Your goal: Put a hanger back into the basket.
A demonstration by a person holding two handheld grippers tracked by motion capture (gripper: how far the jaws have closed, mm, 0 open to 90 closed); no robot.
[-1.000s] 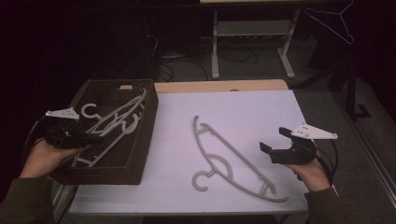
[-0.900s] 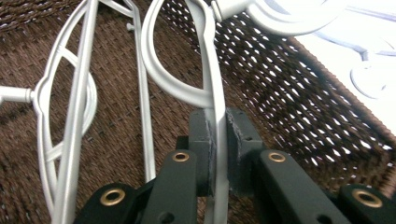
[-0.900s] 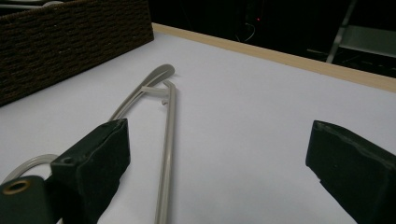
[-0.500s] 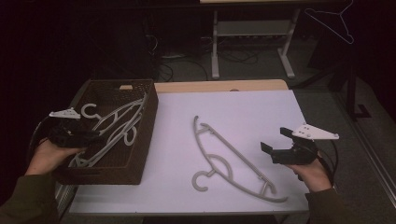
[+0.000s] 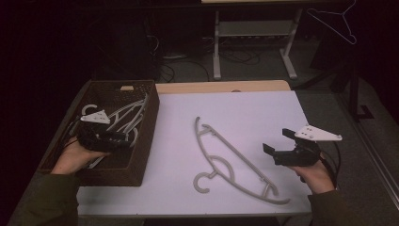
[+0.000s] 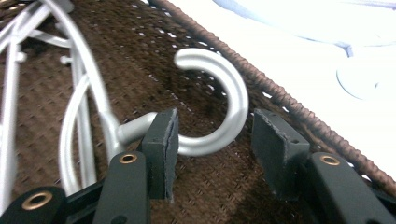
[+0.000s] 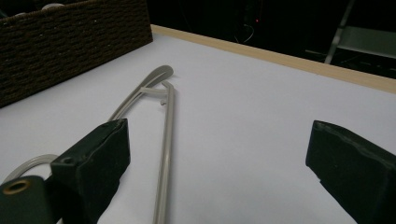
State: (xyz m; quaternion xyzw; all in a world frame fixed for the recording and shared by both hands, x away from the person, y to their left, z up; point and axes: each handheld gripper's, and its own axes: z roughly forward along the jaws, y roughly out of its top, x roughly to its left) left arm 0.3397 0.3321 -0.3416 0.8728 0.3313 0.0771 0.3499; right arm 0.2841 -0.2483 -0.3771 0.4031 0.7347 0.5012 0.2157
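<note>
left gripper (image 5: 123,137): jaws just opening, hook (image 6: 219,100) loose between them, hanger in basket (image 5: 146,136) | right gripper (image 5: 272,151): jaws wide, empty, beside tabletop hanger (image 5: 235,162) | risk: withdrawing jaw could snag hook, dragging hanger out

I count one grey hanger (image 5: 234,163) on the table left of my right gripper (image 5: 277,143), several in one basket (image 5: 149,113) under my left gripper (image 5: 123,137).
</note>
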